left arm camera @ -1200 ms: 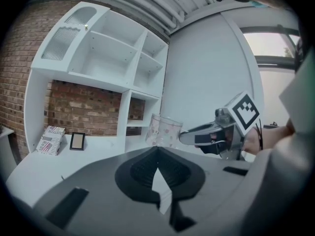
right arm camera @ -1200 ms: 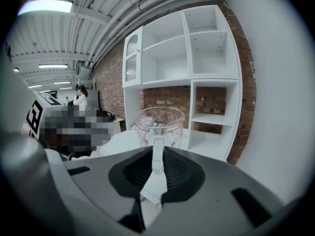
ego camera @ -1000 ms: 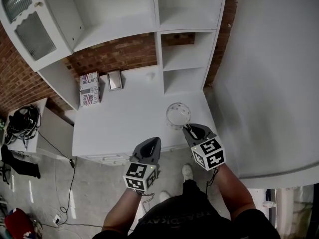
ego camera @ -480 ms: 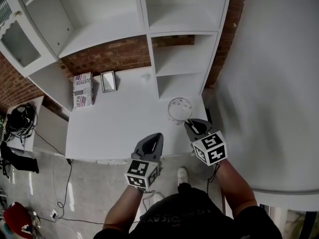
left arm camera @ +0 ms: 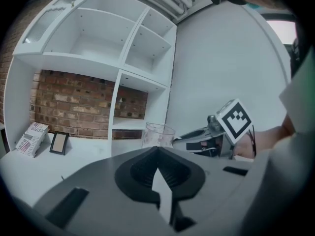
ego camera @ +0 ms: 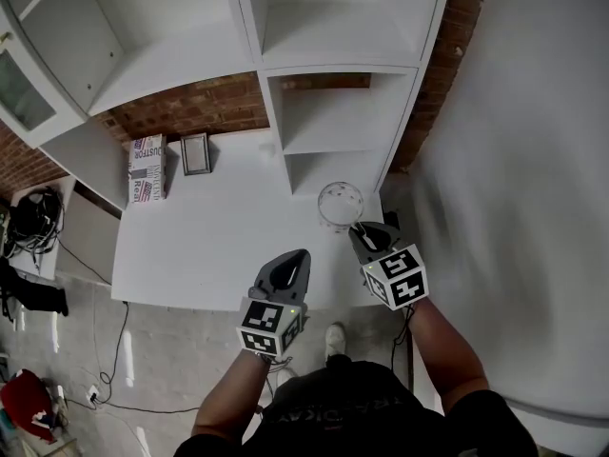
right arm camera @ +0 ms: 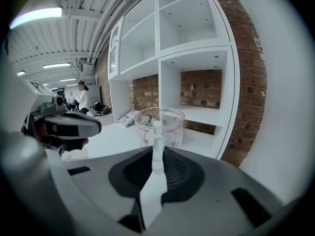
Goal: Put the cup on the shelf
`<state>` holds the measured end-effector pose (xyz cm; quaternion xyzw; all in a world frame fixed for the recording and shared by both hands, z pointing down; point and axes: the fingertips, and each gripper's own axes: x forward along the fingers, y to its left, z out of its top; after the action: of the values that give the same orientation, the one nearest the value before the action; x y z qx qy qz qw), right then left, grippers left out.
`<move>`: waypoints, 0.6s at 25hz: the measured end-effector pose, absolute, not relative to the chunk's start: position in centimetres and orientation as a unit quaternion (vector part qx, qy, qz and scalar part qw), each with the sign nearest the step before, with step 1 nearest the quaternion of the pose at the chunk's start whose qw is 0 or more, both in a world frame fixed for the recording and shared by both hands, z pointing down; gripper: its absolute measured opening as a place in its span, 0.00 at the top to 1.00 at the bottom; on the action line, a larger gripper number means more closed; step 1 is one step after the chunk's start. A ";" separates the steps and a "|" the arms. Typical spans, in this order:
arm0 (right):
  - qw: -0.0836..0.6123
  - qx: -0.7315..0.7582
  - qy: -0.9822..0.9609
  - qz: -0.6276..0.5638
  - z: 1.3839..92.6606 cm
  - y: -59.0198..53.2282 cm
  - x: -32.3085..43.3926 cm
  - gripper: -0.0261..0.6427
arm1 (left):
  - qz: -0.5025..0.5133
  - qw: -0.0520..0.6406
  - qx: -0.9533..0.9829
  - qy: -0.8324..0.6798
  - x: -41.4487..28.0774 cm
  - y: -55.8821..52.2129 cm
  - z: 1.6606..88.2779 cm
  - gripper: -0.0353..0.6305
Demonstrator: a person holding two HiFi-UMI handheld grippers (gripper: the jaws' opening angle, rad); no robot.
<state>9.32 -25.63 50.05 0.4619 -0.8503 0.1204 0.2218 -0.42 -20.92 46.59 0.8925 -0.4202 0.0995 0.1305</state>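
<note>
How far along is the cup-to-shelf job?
Done: the right gripper is shut on the clear cup. In hand: the cup is by the counter, just short of the shelf. Left: set it in a compartment and release.

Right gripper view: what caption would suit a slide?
The right gripper grips the clear cup by its handle, facing white shelves against a brick wall.

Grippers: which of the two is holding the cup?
The right gripper: its fingers clamp the clear cup. The left gripper is shut on nothing.
</note>
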 end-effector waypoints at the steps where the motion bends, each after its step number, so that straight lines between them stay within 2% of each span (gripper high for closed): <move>1: 0.224 0.459 -0.852 0.117 50.3 -26.1 9.7 0.90 | 0.100 0.130 0.891 -0.422 0.0 -21.3 46.7 0.94; 15: 0.225 0.445 -0.856 0.137 54.9 -31.7 11.4 0.90 | 0.113 0.139 0.878 -0.444 2.7 -24.7 48.2 0.94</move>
<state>11.42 -31.68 54.88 0.4449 -0.8559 0.1372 0.2253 2.74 -24.66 48.22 0.8781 -0.4438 0.1126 0.1392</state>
